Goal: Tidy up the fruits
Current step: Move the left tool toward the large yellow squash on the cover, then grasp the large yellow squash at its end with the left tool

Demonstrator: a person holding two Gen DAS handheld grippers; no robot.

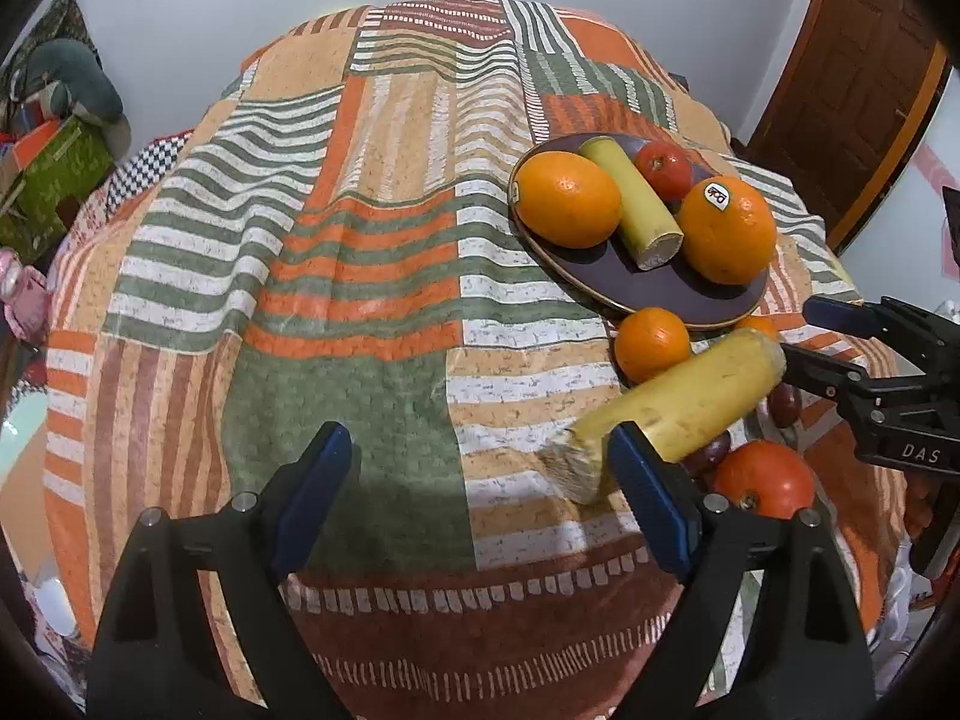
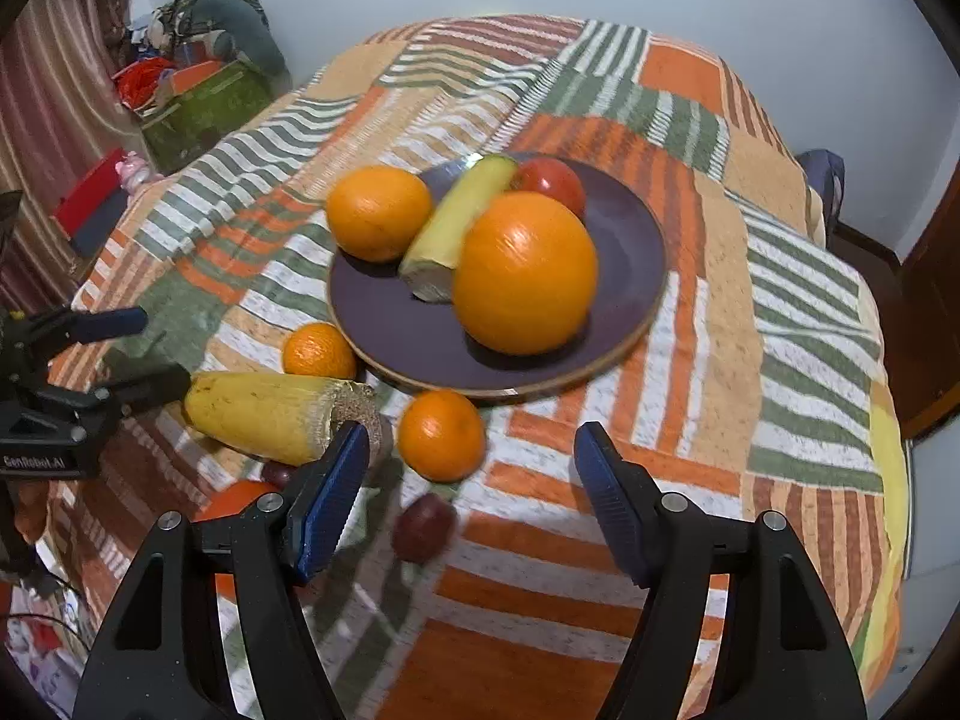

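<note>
- Left wrist view: your left claw [image 1: 480, 486] stands wide apart with nothing between its blue pads [image 1: 651, 498]; only the patchwork cloth [image 1: 360, 300] on the tabletop shows in the gap. Its jaws were widening and have about settled.
- Just beyond the right-hand pad lies the long yellow fruit [image 1: 690, 402], cut end toward the claw and close by that pad; you cannot tell whether they touch.
- Past that fruit, up and to the right of the left claw, sit a small orange [image 1: 651, 351], a red tomato [image 1: 765, 477] and dark plums [image 1: 711, 450], all on the cloth.
- Farther ahead and right is the dark plate [image 1: 678, 294] carrying two large oranges [image 1: 567, 198], a short yellow piece [image 1: 636, 204] and a second tomato [image 1: 663, 168].
- One large orange on the plate wears a sticker reading "Dole" [image 1: 716, 194].
- Your right claw [image 1: 816, 336] enters that view from the right, its body marked "DAS".
- Right wrist view: your right claw [image 2: 471, 492] is partly apart and grips nothing.
- Between its pads, a little ahead, lie a small orange [image 2: 441, 435] and a dark plum [image 2: 423, 525], untouched.
- The long yellow fruit's cut end [image 2: 354, 414] sits just behind its left-hand pad [image 2: 327, 504].
- The plate [image 2: 636, 276] lies straight ahead of it.
- The left claw's body at the left edge reads "GenRobot.AI" [image 2: 42, 461].
</note>
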